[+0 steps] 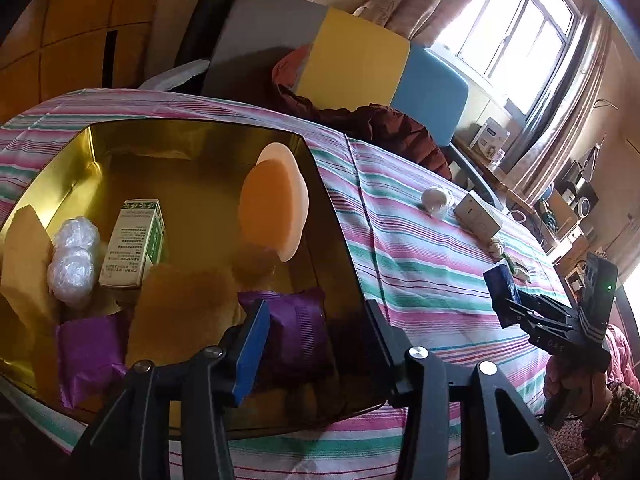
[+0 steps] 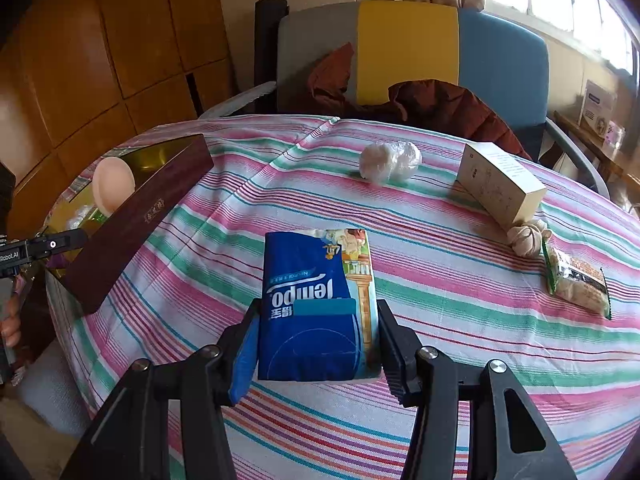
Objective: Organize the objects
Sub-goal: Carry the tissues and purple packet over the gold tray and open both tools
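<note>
Tissue pack (image 2: 318, 308) between right gripper (image 2: 316, 344) fingers

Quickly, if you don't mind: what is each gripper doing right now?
Left gripper: open, holding nothing, above the gold-lined box.
Right gripper: closed on the blue tissue pack.

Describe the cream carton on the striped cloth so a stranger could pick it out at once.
Start at the striped tablecloth and look to its far right side, below the multicoloured chair. There lies a long cream carton, with a knotted beige bundle touching its near end. It is the only plain rectangular box outside the gold-lined tin; the wrapped white balls to its left are rounded.
</note>
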